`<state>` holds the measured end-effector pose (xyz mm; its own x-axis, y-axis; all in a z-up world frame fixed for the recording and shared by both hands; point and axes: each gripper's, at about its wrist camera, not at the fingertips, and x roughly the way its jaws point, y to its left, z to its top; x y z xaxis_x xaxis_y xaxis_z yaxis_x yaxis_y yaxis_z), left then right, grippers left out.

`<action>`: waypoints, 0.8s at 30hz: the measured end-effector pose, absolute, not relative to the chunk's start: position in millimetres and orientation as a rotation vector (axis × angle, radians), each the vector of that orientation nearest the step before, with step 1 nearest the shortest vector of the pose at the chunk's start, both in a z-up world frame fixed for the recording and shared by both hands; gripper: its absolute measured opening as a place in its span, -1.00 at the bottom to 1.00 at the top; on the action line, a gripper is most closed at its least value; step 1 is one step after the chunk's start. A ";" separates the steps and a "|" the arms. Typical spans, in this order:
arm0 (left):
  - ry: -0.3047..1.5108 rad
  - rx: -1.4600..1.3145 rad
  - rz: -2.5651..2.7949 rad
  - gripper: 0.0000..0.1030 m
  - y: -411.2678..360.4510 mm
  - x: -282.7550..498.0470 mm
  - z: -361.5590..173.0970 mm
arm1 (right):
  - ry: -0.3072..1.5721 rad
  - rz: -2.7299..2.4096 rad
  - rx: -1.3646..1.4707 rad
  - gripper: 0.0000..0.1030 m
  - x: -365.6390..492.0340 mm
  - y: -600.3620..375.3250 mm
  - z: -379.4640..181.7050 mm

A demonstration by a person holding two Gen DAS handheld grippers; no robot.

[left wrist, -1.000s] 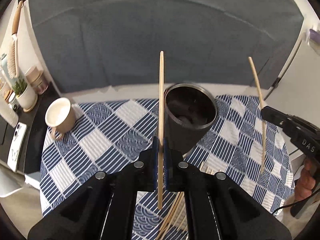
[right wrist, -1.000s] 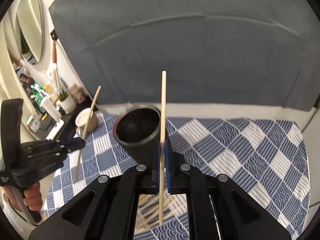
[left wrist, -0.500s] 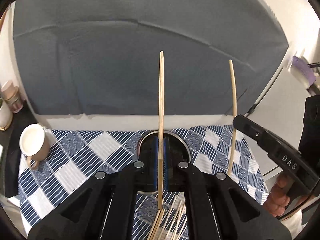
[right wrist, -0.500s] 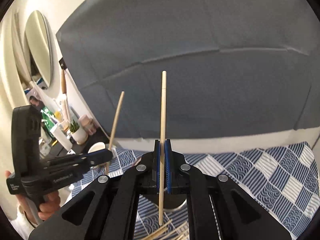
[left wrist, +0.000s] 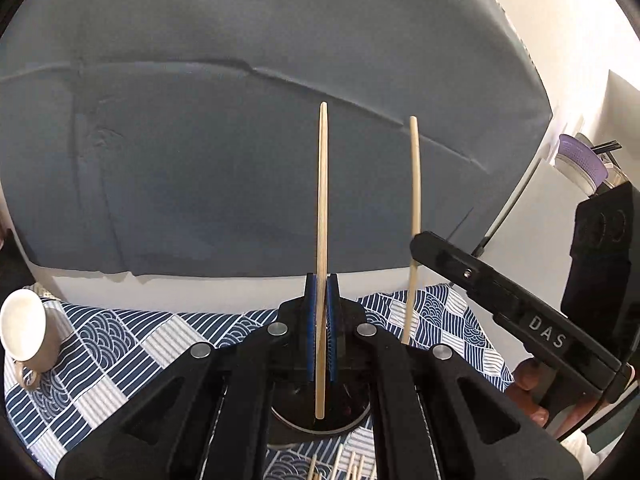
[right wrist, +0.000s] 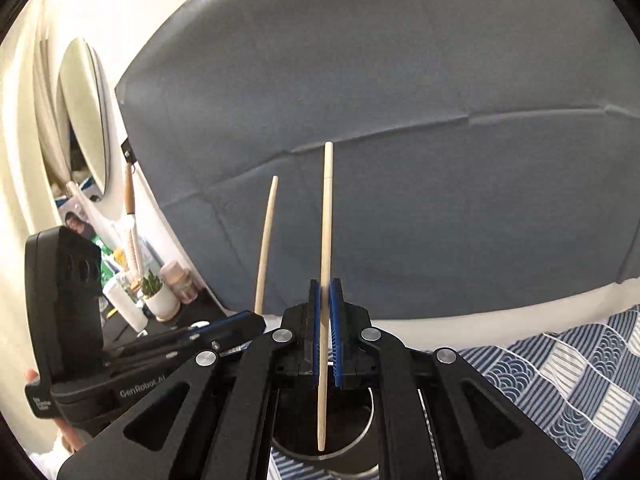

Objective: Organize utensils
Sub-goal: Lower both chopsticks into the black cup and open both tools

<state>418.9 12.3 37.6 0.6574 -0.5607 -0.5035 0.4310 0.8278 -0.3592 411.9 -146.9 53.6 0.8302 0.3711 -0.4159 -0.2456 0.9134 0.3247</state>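
My left gripper (left wrist: 321, 292) is shut on a wooden chopstick (left wrist: 322, 208), held upright with its lower tip over the mouth of the dark metal cup (left wrist: 320, 420) just below. My right gripper (right wrist: 325, 300) is shut on a second wooden chopstick (right wrist: 326, 240), also upright over the same cup (right wrist: 324, 452). The right gripper shows at the right of the left wrist view (left wrist: 416, 242) with its chopstick (left wrist: 414, 184). The left gripper shows at the left of the right wrist view (right wrist: 256, 322). Several loose chopsticks (left wrist: 352, 468) lie on the cloth in front of the cup.
A blue-and-white patterned tablecloth (left wrist: 132, 352) covers the table. A beige mug (left wrist: 24, 340) stands at the far left. A grey backdrop (left wrist: 200, 160) hangs behind. A shelf with a small plant (right wrist: 154, 292), bottles and a mirror is at the left.
Both grippers have moved in over the cup and tilted up, so the cup now sits under the fingers. The two chopsticks have come closer together and stand nearly upright.
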 end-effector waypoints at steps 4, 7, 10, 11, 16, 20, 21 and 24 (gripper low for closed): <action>0.638 -0.225 -0.577 -0.90 9.4 426.9 23.1 | 0.485 0.349 0.275 -0.91 427.6 -144.7 38.1; 0.648 -0.226 -0.583 -0.90 6.3 430.4 13.7 | 0.496 0.352 0.269 -0.91 435.6 -141.8 24.8; 0.655 -0.209 -0.579 -0.90 1.8 430.9 7.4 | 0.518 0.352 0.269 -0.91 438.8 -140.4 13.0; 0.657 -0.208 -0.580 -0.90 1.7 430.4 7.5 | 0.525 0.352 0.269 -0.91 439.1 -140.1 9.8; 0.672 -0.212 -0.567 -0.90 -0.4 428.8 0.9 | 0.549 0.352 0.258 -0.91 438.8 -138.5 -0.8; 0.676 -0.213 -0.560 -0.90 -1.3 425.4 0.6 | 0.556 0.355 0.239 -0.89 436.3 -138.6 -3.4; 0.678 -0.212 -0.557 -0.90 1.9 424.5 -1.3 | 0.561 0.356 0.237 -0.86 435.6 -139.2 -3.9; 0.686 -0.208 -0.547 -0.90 7.0 417.3 -3.4 | 0.568 0.355 0.244 -0.83 431.9 -144.3 -4.6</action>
<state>417.3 7.0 -3.4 0.6407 -0.5422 -0.5436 0.4091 0.8402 -0.3559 431.9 -144.3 -4.6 0.7849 0.3922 -0.4797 -0.2595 0.9111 0.3203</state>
